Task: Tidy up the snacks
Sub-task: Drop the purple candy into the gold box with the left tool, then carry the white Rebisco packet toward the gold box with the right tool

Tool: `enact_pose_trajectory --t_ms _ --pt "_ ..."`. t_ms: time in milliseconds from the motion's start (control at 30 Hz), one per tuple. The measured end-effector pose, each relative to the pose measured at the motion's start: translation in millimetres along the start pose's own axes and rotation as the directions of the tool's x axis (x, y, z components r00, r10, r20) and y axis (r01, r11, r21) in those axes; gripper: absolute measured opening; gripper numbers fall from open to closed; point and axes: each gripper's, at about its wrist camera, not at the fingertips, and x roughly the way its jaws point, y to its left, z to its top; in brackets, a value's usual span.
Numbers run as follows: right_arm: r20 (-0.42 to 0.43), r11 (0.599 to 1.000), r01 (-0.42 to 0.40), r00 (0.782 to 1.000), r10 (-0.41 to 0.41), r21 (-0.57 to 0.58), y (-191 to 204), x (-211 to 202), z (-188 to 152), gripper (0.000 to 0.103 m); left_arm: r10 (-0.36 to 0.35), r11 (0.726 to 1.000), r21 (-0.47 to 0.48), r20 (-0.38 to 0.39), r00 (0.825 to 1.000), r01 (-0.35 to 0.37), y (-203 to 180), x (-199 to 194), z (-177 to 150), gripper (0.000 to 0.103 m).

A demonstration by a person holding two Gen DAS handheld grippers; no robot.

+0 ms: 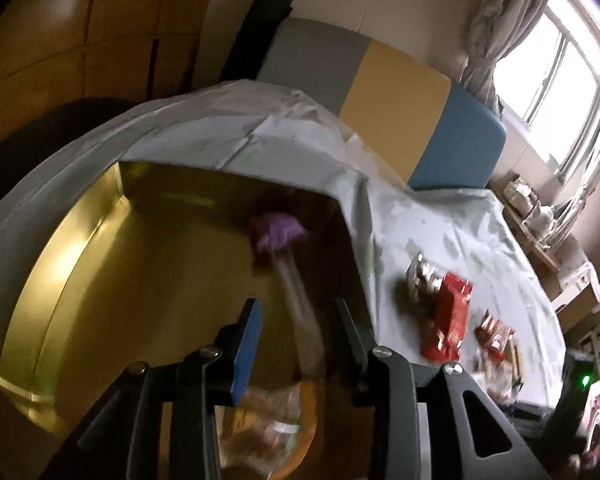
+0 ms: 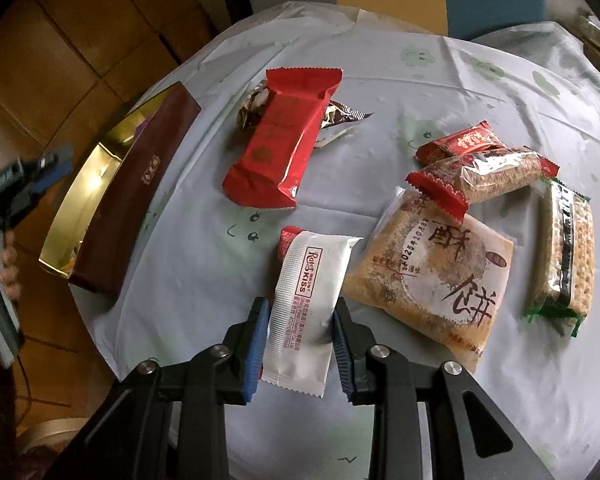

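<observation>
I see the counter [image 2: 204, 280] under its pale cloth in both views. Only my left camera looks down into the gold-lined box [image 1: 80, 280], where a purple packet [image 1: 276, 232] lies and a blurred, clear-wrapped snack [image 1: 272, 432] sits low between the left gripper [image 1: 296, 344], its jaws parted and not pressing on it. Only my right camera shows the box's dark red side and the loose snacks sharply: a tan biscuit pack [image 2: 432, 276], a long red packet [image 2: 284, 136], a green-edged bar [image 2: 564, 256]. There the right gripper [image 2: 300, 332] has its jaws clamped on the white packet [image 2: 308, 300], lying on the cloth.
</observation>
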Motion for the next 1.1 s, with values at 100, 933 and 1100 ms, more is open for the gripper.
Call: enact_pose_trajectory --t_ms 100,933,1100 --pt "0.011 1.000 0.000 1.000 0.000 0.007 0 -1 -3 0.032 0.017 1.000 0.011 -0.025 1.000 -0.016 0 -4 -15 0.036" --pt "0.025 0.999 0.039 0.999 -0.039 0.005 9 -1 -2 0.031 0.123 0.990 0.073 -0.029 0.992 -0.120 -14 -17 -34 0.036" --pt "0.039 1.000 0.020 0.999 -0.020 -0.001 15 -8 2 0.031 0.142 0.988 0.069 -0.029 0.989 -0.140 -10 -17 -33 0.036"
